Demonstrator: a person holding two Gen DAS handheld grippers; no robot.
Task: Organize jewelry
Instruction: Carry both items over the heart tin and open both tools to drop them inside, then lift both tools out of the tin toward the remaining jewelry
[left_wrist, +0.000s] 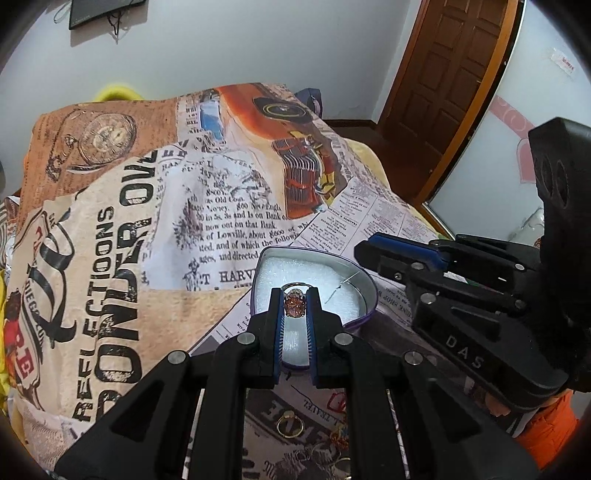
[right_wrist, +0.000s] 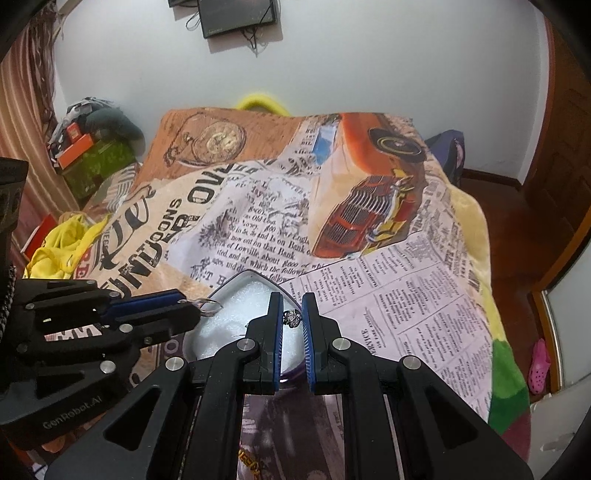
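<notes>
a: so, what is the left gripper (left_wrist: 294, 300) carrying?

b: a ring with an orange stone (left_wrist: 294, 303), pinched between its narrow blue pads, band pointing ahead. it hangs just over the white foam of the heart-shaped tin (left_wrist: 364, 280) in front of the fingers.

a: and the right gripper (right_wrist: 293, 318)?

b: closed down on a small silver charm (right_wrist: 291, 317), with a thin chain or wire trailing below, too fine to be sure. it hovers over the same tin's near edge.

a: how will these handle?

b: both look tiny, light and hard, so likely to slip or flick out of the pads. i'd hold the ring by the setting's sides, as now, and lower it until the band touches foam before easing off.

a: anything left?

b: a gold ring (left_wrist: 290, 424) lies on the printed blanket (left_wrist: 110, 258) beneath the left tool, well short of the tin.
</notes>
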